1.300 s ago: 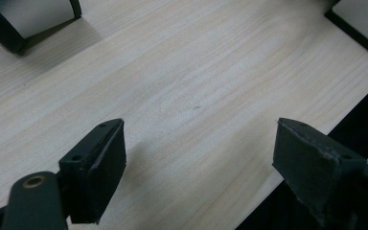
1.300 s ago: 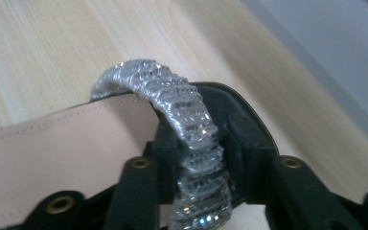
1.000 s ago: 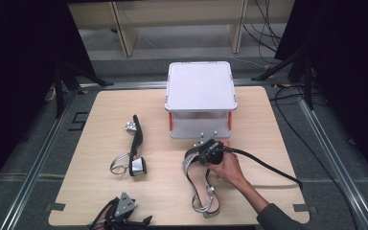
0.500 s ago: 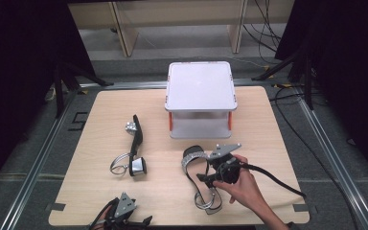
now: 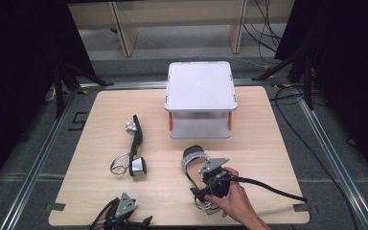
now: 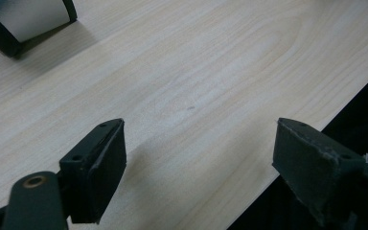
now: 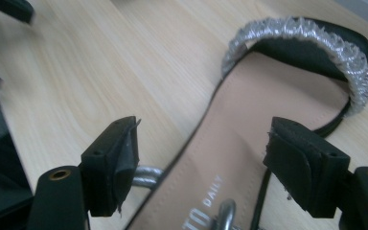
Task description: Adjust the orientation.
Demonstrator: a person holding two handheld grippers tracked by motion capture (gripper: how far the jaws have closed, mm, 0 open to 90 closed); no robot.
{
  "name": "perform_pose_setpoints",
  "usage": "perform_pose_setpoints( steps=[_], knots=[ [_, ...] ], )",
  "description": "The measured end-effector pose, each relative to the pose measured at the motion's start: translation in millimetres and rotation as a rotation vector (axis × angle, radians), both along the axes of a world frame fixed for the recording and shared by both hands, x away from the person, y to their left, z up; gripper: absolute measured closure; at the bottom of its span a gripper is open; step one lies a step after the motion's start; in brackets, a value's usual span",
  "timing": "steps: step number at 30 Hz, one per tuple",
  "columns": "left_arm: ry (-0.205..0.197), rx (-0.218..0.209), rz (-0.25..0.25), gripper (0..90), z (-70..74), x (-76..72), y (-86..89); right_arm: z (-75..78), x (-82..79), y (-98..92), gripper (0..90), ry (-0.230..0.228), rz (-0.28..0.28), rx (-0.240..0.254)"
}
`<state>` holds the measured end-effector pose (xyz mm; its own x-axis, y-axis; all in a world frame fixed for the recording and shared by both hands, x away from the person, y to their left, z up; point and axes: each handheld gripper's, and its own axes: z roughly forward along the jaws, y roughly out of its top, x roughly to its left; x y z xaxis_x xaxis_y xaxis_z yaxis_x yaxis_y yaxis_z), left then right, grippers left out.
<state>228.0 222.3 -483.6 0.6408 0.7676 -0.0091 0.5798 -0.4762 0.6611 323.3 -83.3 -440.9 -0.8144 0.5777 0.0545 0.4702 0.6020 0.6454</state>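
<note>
A black sandal with a silver beaded strap [image 5: 193, 157] lies flat on the table in front of the rack. A person's hand holds my right gripper [image 5: 207, 186] low over it. In the right gripper view the gripper [image 7: 201, 163] is open, its jaws straddling the tan insole [image 7: 278, 110], with a silver buckle ring [image 7: 146, 175] by the left jaw. A second black sandal [image 5: 135, 143] lies on its side at the left. My left gripper [image 5: 129, 218] sits at the table's front edge, open [image 6: 199, 158] over bare wood, with the second sandal's heel [image 6: 24, 19] beyond it.
A white two-level rack [image 5: 200, 98] stands at the back middle of the wooden table [image 5: 278, 143]. The right gripper's black cable [image 5: 273, 189] trails across the table to the right. Metal rails [image 5: 330, 158] frame the table.
The right gripper has moved from near the rack toward the front edge, along the flat sandal to its heel end. The left gripper and both sandals have stayed put.
</note>
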Motion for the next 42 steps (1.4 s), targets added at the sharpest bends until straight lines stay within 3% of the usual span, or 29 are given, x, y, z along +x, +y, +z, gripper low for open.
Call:
perform_pose_setpoints(
  steps=[3, 7, 8, 11, 12, 16, 19, 25, 26, 27, 28, 30, 34, 35, 40, 42],
  knots=[
    [-0.001, 0.002, 0.002, 18.4, -0.4, 0.7, -0.4, -3.5, -1.3, 0.6, 26.5, 0.015, -0.017, -0.026],
    [0.000, -0.001, 0.005, 18.4, -0.2, 0.1, 0.3, 2.3, 1.2, -4.7, 29.0, -0.028, -0.008, -0.085],
    [-0.001, -0.001, 0.006, 18.4, -0.1, 0.1, 0.4, 3.7, 2.4, -7.2, 29.0, -0.017, -0.003, -0.104],
    [0.001, -0.003, 0.005, 18.4, -0.1, -0.3, 0.2, 4.8, 4.6, -11.5, 29.7, -0.013, 0.007, -0.116],
    [0.001, -0.001, 0.004, 18.4, 0.1, 0.1, 0.3, 5.7, 5.2, -12.4, 29.7, 0.017, 0.002, -0.113],
    [0.002, -0.003, 0.005, 18.4, 0.3, 0.1, 0.7, 7.6, 7.7, -18.5, 30.1, 0.032, -0.006, -0.135],
    [0.002, -0.012, 0.007, 18.4, -0.2, 0.6, 0.4, 8.3, 11.4, -24.2, 31.0, 0.025, 0.010, -0.147],
    [0.002, 0.004, -0.004, 18.4, 1.3, 1.5, 1.8, 10.4, 19.7, -41.0, 31.7, 0.035, -0.006, -0.160],
    [-0.002, -0.019, 0.028, 18.4, -0.6, 1.3, -0.4, 11.0, 20.5, -43.1, 31.7, 0.038, -0.007, -0.166],
    [0.004, -0.008, 0.011, 18.4, 0.2, 1.8, 1.0, 12.0, 23.8, -48.8, 32.1, 0.032, -0.022, -0.178],
    [0.007, -0.013, 0.014, 18.4, 0.8, 1.3, 0.8, 12.0, 25.9, -50.6, 32.0, 0.021, -0.008, -0.179],
    [0.006, -0.013, 0.009, 18.4, -0.1, 2.8, -0.4, 12.9, 24.7, -49.8, 32.8, 0.027, -0.035, -0.159],
    [0.015, -0.024, 0.015, 18.4, -1.0, 2.6, -3.4, 15.3, 28.6, -43.7, 30.3, -0.007, 0.008, -0.136],
    [0.005, -0.002, 0.014, 18.4, -1.2, 2.3, -2.6, 15.6, 28.3, -41.0, 29.8, 0.015, -0.005, -0.136],
    [0.008, -0.016, 0.007, 18.4, -0.3, 2.6, -0.2, 7.8, 36.8, -26.9, 28.0, -0.006, 0.085, -0.193],
    [0.009, -0.017, 0.007, 18.4, -0.4, 2.2, -0.5, 4.3, 40.4, -23.7, 26.8, 0.027, 0.105, -0.204]
  ],
)
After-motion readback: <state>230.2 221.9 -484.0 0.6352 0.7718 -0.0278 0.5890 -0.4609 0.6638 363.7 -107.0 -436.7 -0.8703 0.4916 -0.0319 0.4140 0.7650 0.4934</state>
